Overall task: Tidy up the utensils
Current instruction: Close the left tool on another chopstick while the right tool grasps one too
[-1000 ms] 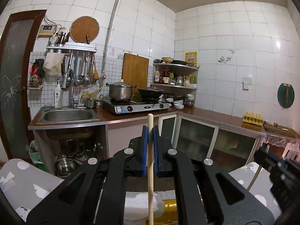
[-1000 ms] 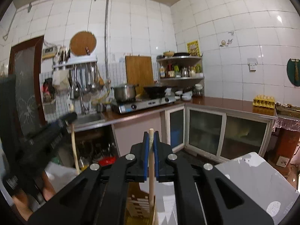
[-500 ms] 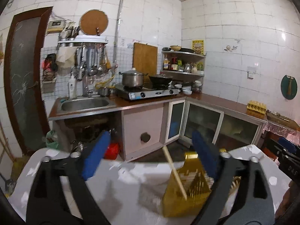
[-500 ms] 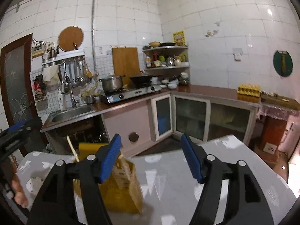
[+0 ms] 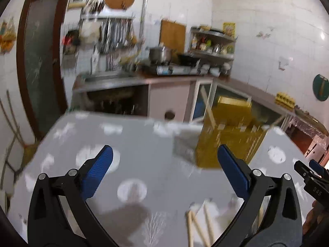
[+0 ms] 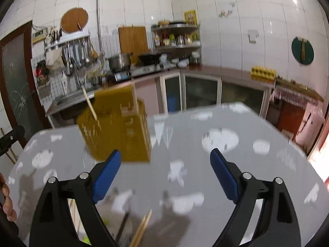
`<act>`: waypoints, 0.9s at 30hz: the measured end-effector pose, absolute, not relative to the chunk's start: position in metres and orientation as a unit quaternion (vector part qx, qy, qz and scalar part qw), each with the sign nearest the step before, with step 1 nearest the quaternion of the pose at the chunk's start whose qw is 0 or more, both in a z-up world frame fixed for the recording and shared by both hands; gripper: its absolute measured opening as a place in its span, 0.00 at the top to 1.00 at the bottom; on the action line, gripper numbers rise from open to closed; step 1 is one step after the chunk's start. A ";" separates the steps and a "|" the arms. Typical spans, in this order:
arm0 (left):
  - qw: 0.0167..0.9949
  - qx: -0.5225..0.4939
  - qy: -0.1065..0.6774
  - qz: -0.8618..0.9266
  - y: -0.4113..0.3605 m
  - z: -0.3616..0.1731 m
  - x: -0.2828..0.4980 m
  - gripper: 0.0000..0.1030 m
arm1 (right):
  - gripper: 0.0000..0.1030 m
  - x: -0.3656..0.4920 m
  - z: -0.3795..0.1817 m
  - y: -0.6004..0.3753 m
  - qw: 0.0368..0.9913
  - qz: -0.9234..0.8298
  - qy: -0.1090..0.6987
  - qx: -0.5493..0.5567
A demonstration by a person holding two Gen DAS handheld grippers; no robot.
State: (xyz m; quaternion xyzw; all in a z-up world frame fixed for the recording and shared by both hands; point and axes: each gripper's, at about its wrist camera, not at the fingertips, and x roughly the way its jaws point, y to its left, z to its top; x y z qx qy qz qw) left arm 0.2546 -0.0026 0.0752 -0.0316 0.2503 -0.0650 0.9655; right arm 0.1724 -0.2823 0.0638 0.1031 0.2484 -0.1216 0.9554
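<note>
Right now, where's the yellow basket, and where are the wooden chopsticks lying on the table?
yellow basket (image 6: 121, 135), right wrist view, its slatted front wall.
wooden chopsticks (image 5: 197, 224), left wrist view, their near shafts.

A grey table (image 6: 205, 148) with white blotches carries a yellow slatted utensil basket (image 6: 121, 135) toward its far edge, with wooden chopsticks standing in it. More wooden chopsticks (image 5: 197, 224) lie loose on the cloth by the near edge, beside a dark stick-like utensil (image 6: 122, 224), blurred.
</note>
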 end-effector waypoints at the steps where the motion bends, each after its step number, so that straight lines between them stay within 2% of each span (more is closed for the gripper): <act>1: 0.960 -0.032 0.270 -0.067 -0.001 0.063 0.254 0.05 | 0.16 0.171 0.054 -0.282 0.951 -0.124 0.260 0.109; 5: 0.945 -0.025 0.320 -0.069 -0.003 0.028 0.252 0.05 | 0.16 0.167 0.018 -0.279 0.937 -0.136 0.298 0.122; 13: 0.920 0.011 0.385 -0.073 -0.012 -0.024 0.256 0.05 | 0.16 0.170 -0.018 -0.275 0.917 -0.158 0.347 0.112; 20: 0.900 0.007 0.431 -0.067 -0.013 -0.048 0.265 0.05 | 0.16 0.173 -0.033 -0.273 0.903 -0.162 0.381 0.113; 27: 0.901 0.035 0.429 -0.057 -0.022 -0.051 0.263 0.05 | 0.16 0.181 -0.038 -0.270 0.893 -0.163 0.408 0.104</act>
